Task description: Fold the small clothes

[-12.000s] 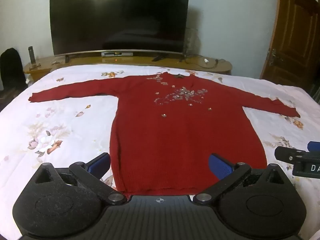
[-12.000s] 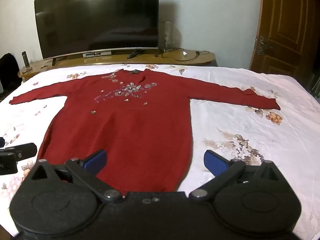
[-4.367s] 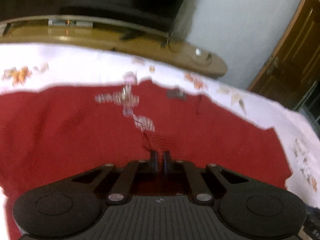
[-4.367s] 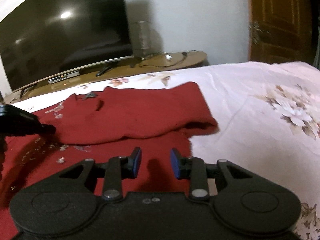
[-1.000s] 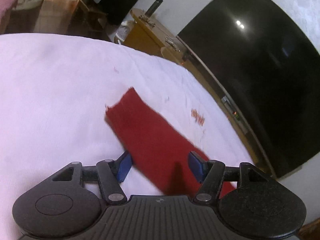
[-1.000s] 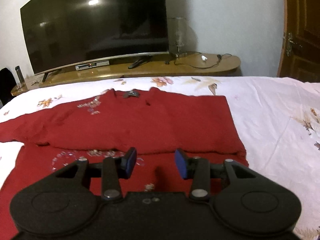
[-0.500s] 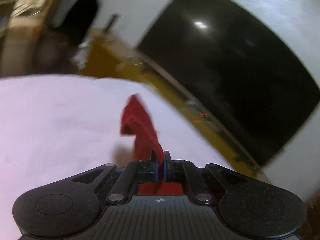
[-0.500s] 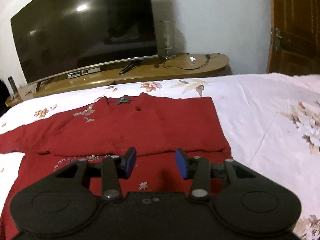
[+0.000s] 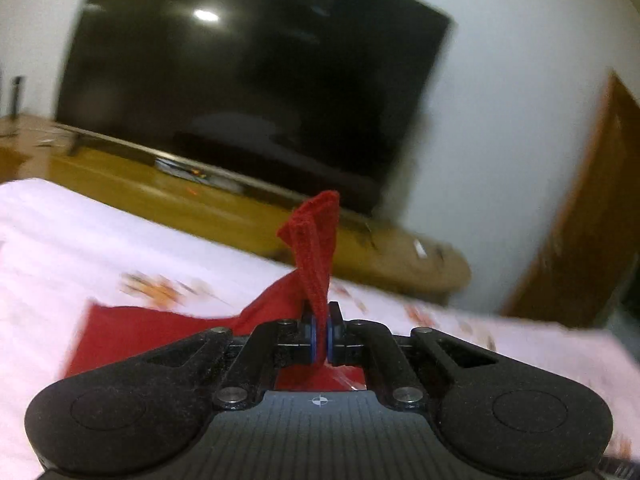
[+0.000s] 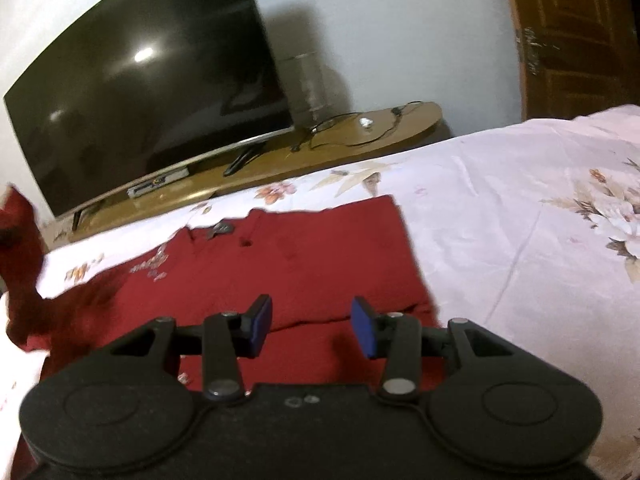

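A red knit sweater (image 10: 304, 264) lies on the floral bedsheet (image 10: 520, 216), its right sleeve folded across the chest. My left gripper (image 9: 321, 338) is shut on the left sleeve (image 9: 316, 248) and holds it lifted above the bed, the cuff sticking up past the fingers. The raised sleeve also shows at the left edge of the right wrist view (image 10: 20, 248). My right gripper (image 10: 312, 324) is open and empty, hovering over the sweater's body just below the folded sleeve.
A large curved TV (image 10: 152, 92) stands on a wooden stand (image 10: 320, 148) beyond the bed's far edge. A brown door (image 10: 572, 36) is at the right. The sheet stretches out to the right of the sweater.
My left gripper closed on the left sleeve, lifted it off the bed and swung right toward the sweater's body. My right gripper stayed open and tilted a little.
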The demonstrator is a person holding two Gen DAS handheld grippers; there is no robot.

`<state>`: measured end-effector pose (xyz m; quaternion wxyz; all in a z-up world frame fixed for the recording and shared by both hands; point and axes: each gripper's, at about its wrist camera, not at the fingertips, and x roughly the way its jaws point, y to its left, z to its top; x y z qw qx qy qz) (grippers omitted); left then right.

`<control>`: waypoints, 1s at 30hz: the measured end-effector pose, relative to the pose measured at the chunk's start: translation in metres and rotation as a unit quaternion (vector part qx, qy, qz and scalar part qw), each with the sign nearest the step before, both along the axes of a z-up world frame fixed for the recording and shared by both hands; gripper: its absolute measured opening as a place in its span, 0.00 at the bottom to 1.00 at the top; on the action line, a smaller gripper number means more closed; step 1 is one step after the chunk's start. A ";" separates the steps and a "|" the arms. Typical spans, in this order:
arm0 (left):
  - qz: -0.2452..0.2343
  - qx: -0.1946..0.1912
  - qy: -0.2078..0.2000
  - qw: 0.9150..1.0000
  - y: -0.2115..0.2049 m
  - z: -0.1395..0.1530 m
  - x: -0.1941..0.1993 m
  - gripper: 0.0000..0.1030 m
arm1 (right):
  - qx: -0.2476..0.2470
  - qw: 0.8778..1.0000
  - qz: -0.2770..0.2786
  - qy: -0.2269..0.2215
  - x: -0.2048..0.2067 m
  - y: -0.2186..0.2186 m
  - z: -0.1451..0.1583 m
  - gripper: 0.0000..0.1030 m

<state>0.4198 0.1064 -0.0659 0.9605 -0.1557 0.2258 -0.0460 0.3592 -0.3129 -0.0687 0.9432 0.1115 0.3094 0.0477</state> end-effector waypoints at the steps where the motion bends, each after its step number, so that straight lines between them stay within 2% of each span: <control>1: -0.014 0.009 0.010 1.000 -0.019 -0.006 0.007 0.04 | 0.005 1.000 -0.004 -0.002 0.000 -0.005 0.001 0.42; 6: -0.064 0.066 0.073 0.993 -0.102 -0.048 0.033 0.04 | 0.020 0.999 -0.025 -0.006 -0.001 -0.038 0.006 0.45; 8: -0.086 0.094 0.115 0.985 -0.126 -0.074 0.041 0.05 | 0.030 0.999 -0.036 -0.003 0.000 -0.050 0.005 0.51; 9: -0.090 0.118 0.118 0.982 -0.141 -0.080 0.029 0.05 | 0.039 0.998 -0.039 -0.001 0.001 -0.056 0.004 0.54; 10: -0.088 0.149 0.095 0.980 -0.152 -0.077 0.016 0.08 | 0.049 0.998 -0.041 0.002 0.003 -0.060 0.004 0.55; 11: -0.097 0.171 0.093 0.976 -0.159 -0.072 0.011 0.32 | 0.060 0.997 -0.041 0.004 0.004 -0.063 0.003 0.55; 12: -0.107 0.173 0.085 0.975 -0.159 -0.066 0.004 0.66 | 0.071 0.997 -0.040 0.006 0.006 -0.065 0.003 0.56; 13: -0.105 0.173 0.058 0.978 -0.155 -0.056 -0.011 0.76 | 0.084 0.996 -0.037 0.006 0.009 -0.065 0.002 0.56; 14: -0.099 0.171 0.031 0.980 -0.147 -0.045 -0.023 0.79 | 0.097 0.995 -0.032 0.007 0.013 -0.064 0.000 0.56; 17: -0.067 0.154 0.032 0.985 -0.107 -0.033 -0.052 0.79 | 0.152 0.988 0.003 0.021 0.029 -0.047 -0.007 0.57; 20: 0.011 0.153 0.046 0.987 -0.054 -0.034 -0.068 0.79 | 0.193 0.979 0.050 0.043 0.051 -0.015 -0.016 0.56; 23: 0.060 0.146 0.088 0.984 -0.010 -0.045 -0.075 0.68 | 0.217 0.970 0.085 0.069 0.075 0.020 -0.030 0.54; 26: 0.073 0.154 0.117 0.979 0.018 -0.059 -0.074 0.67 | 0.227 0.964 0.094 0.101 0.096 0.048 -0.046 0.50; 27: 0.071 0.150 0.129 0.978 0.023 -0.065 -0.070 0.67 | 0.227 0.962 0.086 0.122 0.104 0.054 -0.053 0.46; 29: 0.066 0.126 0.133 0.981 0.033 -0.072 -0.064 0.67 | 0.226 0.961 0.070 0.144 0.113 0.063 -0.063 0.40; 30: 0.064 0.114 0.131 0.983 0.035 -0.075 -0.062 0.67 | 0.220 0.963 0.065 0.140 0.115 0.066 -0.063 0.37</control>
